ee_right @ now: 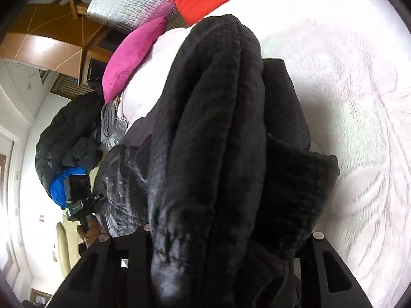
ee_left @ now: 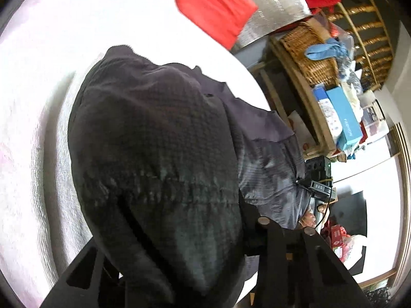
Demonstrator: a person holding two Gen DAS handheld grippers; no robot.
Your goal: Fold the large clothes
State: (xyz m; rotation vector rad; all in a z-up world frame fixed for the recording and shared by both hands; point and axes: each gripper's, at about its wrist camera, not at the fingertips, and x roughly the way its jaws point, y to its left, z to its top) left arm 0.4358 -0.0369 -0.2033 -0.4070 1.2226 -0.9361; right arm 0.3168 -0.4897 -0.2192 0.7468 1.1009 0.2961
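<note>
Fingers of both your grippers, left (ee_left: 179, 269) and right (ee_right: 213, 264), are clenched on the dark garment (ee_left: 154, 138), lifted bunched over the white bed (ee_left: 38, 77); towards twelve o'clock; no neat fold yet, most remains

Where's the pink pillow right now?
In the right wrist view the pink pillow lies upper left, at the edge of the white bed, below the silver cushion and left of the black garment.
</note>
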